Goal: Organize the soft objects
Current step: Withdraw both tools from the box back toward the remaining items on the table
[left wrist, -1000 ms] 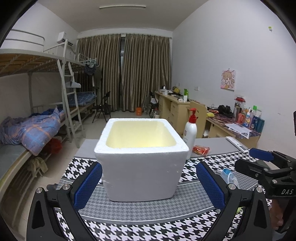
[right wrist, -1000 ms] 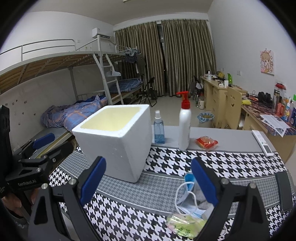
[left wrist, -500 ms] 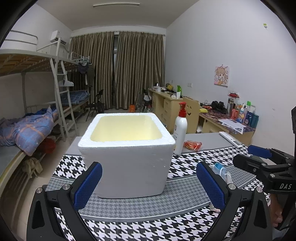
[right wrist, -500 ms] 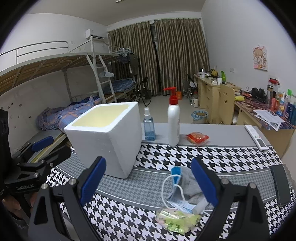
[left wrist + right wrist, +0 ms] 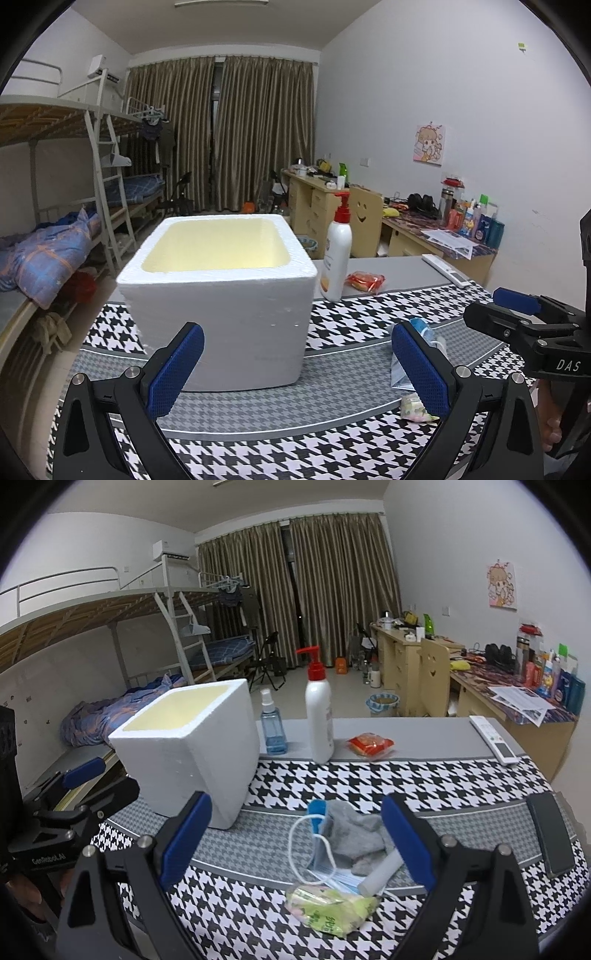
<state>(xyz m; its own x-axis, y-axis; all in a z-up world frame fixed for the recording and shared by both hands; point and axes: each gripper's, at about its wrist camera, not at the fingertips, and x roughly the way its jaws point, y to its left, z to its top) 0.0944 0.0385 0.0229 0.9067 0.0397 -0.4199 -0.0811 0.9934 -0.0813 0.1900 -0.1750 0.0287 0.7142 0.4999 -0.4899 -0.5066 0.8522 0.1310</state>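
A white foam box (image 5: 218, 295) with a pale yellow inside stands open-topped on the houndstooth table mat (image 5: 424, 786). To its right lies a small pile: a grey sock (image 5: 354, 834), a blue face mask (image 5: 332, 871) with white ear loops, a white tube (image 5: 380, 873) and a green packet (image 5: 328, 908). My right gripper (image 5: 295, 816) hangs open just above and short of the pile. My left gripper (image 5: 295, 354) is open in front of the box, holding nothing. The left wrist view shows only part of the mask (image 5: 421, 326) and packet (image 5: 415, 408).
Behind the box stand a blue spray bottle (image 5: 272, 727) and a white pump bottle (image 5: 319, 716). A red snack packet (image 5: 370, 744), a white remote (image 5: 493, 740) and a dark phone (image 5: 550, 832) lie to the right. Bunk beds and desks fill the room beyond.
The left view has swung right, so the box now sits left of centre. The pile has risen into the gap between the right fingers. Both grippers stay open.
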